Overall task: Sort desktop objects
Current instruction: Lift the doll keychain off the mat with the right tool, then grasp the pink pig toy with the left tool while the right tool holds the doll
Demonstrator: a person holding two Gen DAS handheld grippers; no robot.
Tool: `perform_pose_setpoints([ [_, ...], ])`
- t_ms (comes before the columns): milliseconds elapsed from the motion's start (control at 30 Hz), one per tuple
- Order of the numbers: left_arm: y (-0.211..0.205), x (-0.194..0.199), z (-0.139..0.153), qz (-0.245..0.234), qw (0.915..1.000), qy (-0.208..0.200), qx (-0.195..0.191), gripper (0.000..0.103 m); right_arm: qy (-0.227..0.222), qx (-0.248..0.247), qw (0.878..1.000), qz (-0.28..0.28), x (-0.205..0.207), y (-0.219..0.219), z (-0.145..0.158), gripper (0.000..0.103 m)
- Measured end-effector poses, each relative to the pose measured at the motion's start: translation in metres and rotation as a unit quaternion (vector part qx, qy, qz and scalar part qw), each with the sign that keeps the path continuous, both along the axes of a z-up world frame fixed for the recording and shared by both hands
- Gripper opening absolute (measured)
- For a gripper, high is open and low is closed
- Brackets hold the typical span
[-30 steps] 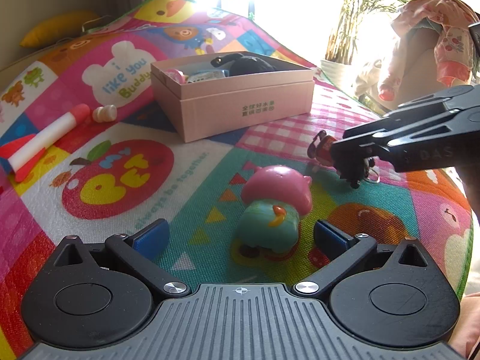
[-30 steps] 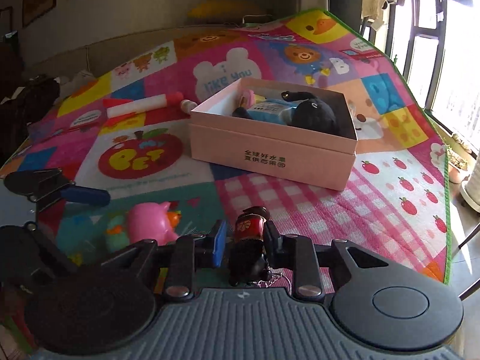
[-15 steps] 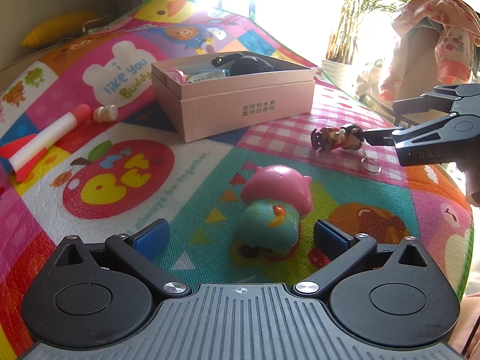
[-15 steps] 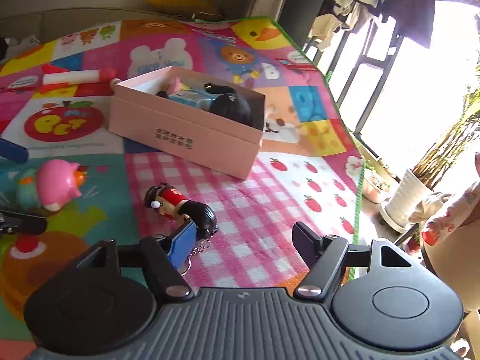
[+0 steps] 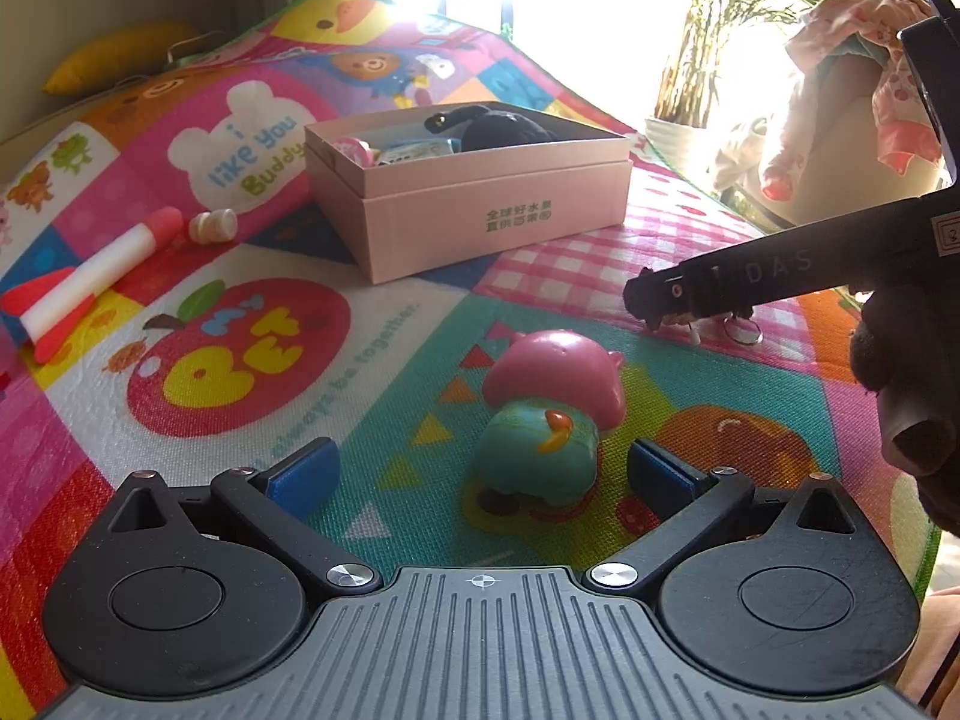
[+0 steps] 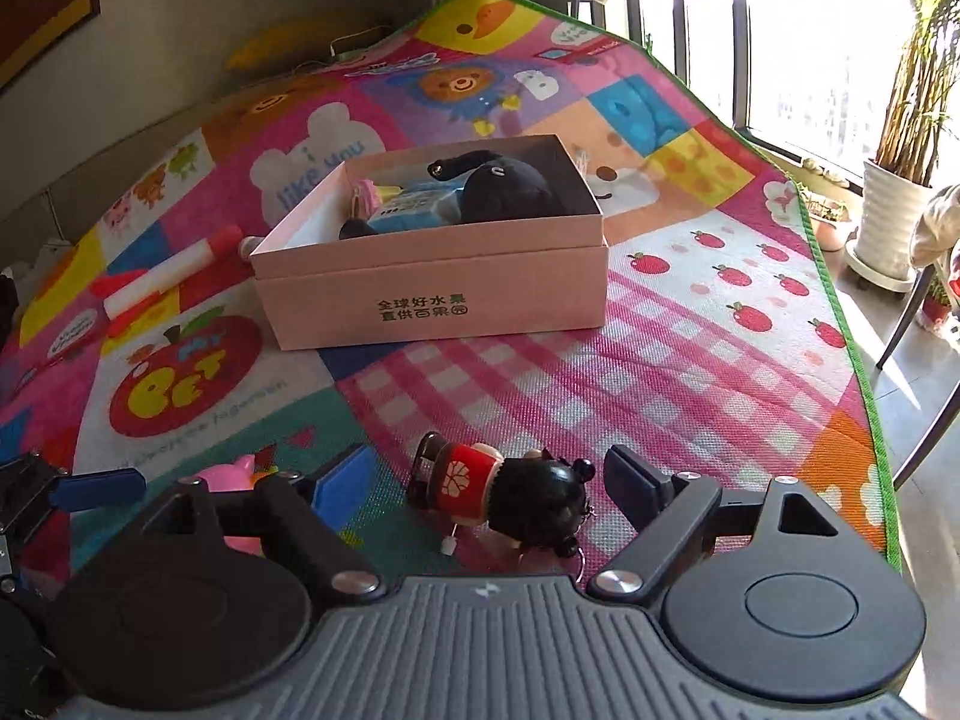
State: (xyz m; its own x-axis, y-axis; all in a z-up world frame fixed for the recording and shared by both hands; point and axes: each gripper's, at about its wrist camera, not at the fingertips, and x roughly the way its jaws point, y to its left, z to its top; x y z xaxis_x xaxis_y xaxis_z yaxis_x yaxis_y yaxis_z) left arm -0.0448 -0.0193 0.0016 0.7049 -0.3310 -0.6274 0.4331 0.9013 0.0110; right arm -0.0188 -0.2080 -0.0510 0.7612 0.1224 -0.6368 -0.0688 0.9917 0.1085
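Note:
A pink-capped teal toy [image 5: 543, 414] lies on the play mat between the open jaws of my left gripper [image 5: 480, 471], untouched; its pink cap shows in the right wrist view [image 6: 231, 477]. A doll keychain [image 6: 510, 495] with black hair and a red body lies on its side between the open jaws of my right gripper [image 6: 486, 477]; in the left wrist view my right gripper [image 5: 651, 300] mostly hides it. The open pink box [image 5: 474, 222] [image 6: 432, 306] holds a black plush, a blue carton and a small pink item.
A red-and-white foam rocket [image 5: 90, 279] [image 6: 162, 276] and a small white piece [image 5: 213, 225] lie left of the box. The mat's green edge [image 6: 840, 288] drops to the floor at right. A potted plant [image 6: 894, 222] stands by the window.
My right gripper let go of the doll keychain, which dropped to the mat, swung away, then came back around it with jaws open. My left gripper stayed still.

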Motion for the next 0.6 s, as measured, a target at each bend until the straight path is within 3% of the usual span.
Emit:
perform_pose_setpoints([
  [100, 0.0, 0.0, 0.0, -0.001, 1.0, 0.0, 0.0, 0.103, 0.011, -0.02, 1.0, -0.012, 0.002, 0.008, -0.006, 0.081],
  [133, 0.0, 0.0, 0.0, -0.001, 1.0, 0.0, 0.0, 0.103, 0.011, -0.022, 1.0, -0.015, 0.001, 0.008, -0.008, 0.069],
  [167, 0.0, 0.0, 0.0, -0.001, 1.0, 0.0, 0.001, 0.103, 0.005, -0.028, 0.999, -0.018, -0.001, 0.007, -0.009, 0.066],
  [400, -0.006, -0.003, 0.013, -0.008, 0.9997, 0.009, -0.021, 0.103, -0.011, -0.03, 0.999, -0.032, -0.012, -0.012, -0.004, 0.066],
  [433, -0.01, -0.004, 0.014, -0.014, 0.9998, 0.004, -0.015, 0.101, -0.012, -0.031, 0.999, -0.034, -0.013, -0.014, -0.003, 0.066],
  [533, -0.021, -0.005, 0.013, -0.029, 0.9995, 0.008, 0.005, 0.065, -0.009, -0.026, 0.999, -0.033, -0.015, -0.017, -0.004, 0.066],
  [600, -0.024, -0.003, 0.011, -0.027, 0.9996, 0.01, 0.004, 0.072, -0.008, -0.024, 0.999, -0.026, -0.016, -0.016, -0.005, 0.066],
])
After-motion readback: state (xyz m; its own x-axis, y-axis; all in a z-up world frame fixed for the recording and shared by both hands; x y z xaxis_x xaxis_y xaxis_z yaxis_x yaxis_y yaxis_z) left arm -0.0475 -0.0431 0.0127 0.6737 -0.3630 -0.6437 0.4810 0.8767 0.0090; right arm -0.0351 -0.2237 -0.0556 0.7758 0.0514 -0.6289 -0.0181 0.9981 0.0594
